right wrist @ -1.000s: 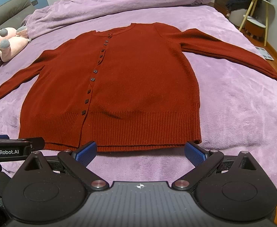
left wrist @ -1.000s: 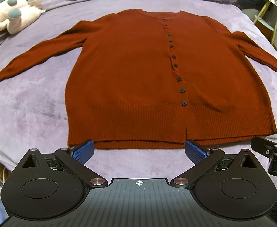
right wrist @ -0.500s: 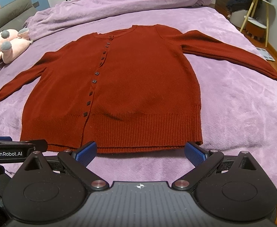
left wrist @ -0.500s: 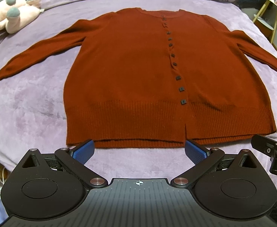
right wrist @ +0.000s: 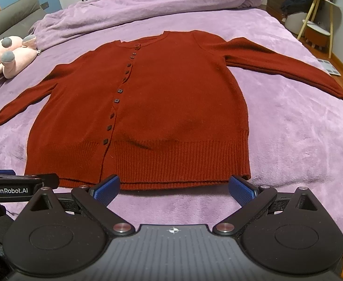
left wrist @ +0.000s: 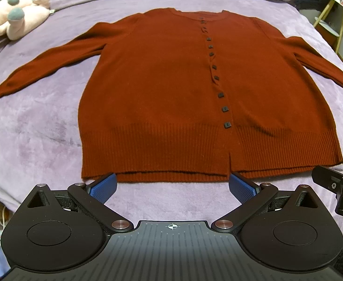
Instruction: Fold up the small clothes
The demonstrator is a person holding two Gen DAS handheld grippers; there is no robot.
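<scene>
Rust-red cardigan (left wrist: 162,98) lies flat, buttoned, sleeves spread, on the purple bed (left wrist: 31,128). Left gripper (left wrist: 172,186) and right gripper (right wrist: 173,186) hover just short of its hem, jaws released, grasping nothing. Pink plush toy (right wrist: 10,56) near the left sleeve.

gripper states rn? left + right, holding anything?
Left gripper: open, holding nothing, just short of the cardigan hem.
Right gripper: open, holding nothing, also at the hem.

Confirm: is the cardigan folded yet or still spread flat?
Spread flat. The cardigan lies buttoned on the blanket, both sleeves stretched outward, hem unturned.
</scene>
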